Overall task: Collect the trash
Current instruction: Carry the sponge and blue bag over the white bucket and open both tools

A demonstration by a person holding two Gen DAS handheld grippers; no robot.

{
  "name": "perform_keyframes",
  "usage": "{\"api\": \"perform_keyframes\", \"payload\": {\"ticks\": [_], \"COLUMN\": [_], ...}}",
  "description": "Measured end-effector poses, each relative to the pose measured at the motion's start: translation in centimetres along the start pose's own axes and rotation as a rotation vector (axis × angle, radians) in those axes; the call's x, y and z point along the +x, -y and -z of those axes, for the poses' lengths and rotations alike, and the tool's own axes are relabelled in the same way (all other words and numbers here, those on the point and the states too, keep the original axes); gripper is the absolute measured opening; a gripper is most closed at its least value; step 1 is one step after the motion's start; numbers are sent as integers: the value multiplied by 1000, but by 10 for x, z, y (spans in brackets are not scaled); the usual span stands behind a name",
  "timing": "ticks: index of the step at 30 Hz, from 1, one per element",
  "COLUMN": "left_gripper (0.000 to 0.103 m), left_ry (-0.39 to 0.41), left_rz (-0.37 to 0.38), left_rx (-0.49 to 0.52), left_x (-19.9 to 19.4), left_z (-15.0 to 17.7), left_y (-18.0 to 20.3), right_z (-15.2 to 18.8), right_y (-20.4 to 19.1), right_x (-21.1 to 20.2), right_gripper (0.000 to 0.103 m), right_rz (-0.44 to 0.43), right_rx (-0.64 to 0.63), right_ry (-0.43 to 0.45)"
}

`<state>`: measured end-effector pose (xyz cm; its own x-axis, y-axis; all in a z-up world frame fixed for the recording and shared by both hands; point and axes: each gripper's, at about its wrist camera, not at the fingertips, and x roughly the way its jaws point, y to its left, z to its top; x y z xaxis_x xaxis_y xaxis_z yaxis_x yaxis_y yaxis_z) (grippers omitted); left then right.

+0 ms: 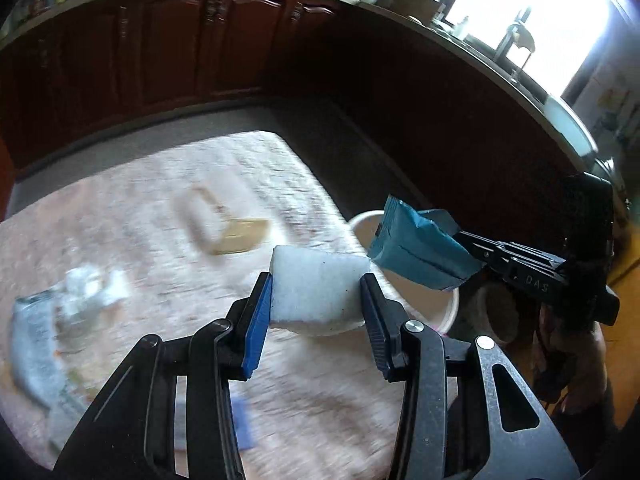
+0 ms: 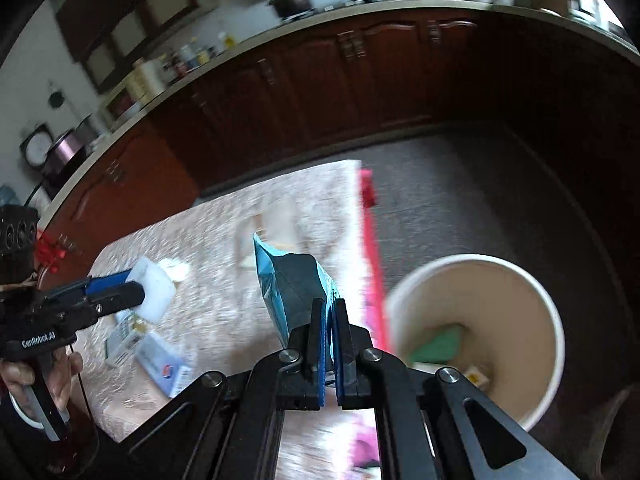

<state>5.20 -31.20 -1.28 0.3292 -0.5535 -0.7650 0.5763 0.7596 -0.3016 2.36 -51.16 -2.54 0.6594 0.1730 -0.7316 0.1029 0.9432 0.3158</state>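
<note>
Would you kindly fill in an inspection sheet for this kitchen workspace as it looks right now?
Surface: table under a pale patterned cloth.
Job's things: white foam block in the left gripper; blue snack bag in the right gripper; white bin beside the table, already holding scraps.
Clutter: crumpled wrapper, tan packet, small printed boxes left on the cloth.
Grippers: left clamps the foam; right is shut on the bag.
Cables: nothing seen.
Surroundings: dark red cabinets, crowded countertop, bright window.
</note>
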Motion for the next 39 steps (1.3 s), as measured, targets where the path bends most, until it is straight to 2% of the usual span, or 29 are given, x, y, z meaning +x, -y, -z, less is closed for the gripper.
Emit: {"api": "perform_keyframes", "payload": {"ticks": [7, 10, 14, 16, 18, 19, 24, 26, 29, 37, 39], "left_gripper": [42, 42, 51, 55, 56, 59, 61, 68, 68, 68, 68], "left_ry": [-53, -71, -101, -120, -134, -142, -153, -152, -140, -86, -74], "left_rz": [81, 101, 129, 149, 151, 146, 134, 138, 134, 55, 42], "left_rx": [31, 47, 25, 10, 4, 4, 0, -6, -6, 6, 5], "left_x": [52, 73, 99, 110, 116, 118, 118, 114, 105, 77, 69], "left_z": [-20, -23, -20, -17, -14, -12, -7, -6, -2, 4, 6], "left_y": [55, 74, 85, 88, 88, 87, 83, 80, 71, 58, 54], "right_z": [6, 12, 21, 26, 29, 32, 36, 35, 36, 31, 29], "right_y": [65, 89, 112, 119, 124, 127, 129, 128, 123, 101, 94], "right_x": [-19, -13, 0, 7, 9, 10, 7, 9, 8, 2, 1], "right_gripper": [3, 3, 3, 8, 34, 37, 38, 39, 46, 48, 53], "right_rz": [158, 182, 232, 259, 270, 261, 250, 237, 233, 228, 231], "right_rx": [116, 171, 222, 248, 267, 277, 284, 301, 310, 281, 273], "right_ry": [16, -2, -39, -65, -75, -75, -83, -87, -73, -44, -36]}}
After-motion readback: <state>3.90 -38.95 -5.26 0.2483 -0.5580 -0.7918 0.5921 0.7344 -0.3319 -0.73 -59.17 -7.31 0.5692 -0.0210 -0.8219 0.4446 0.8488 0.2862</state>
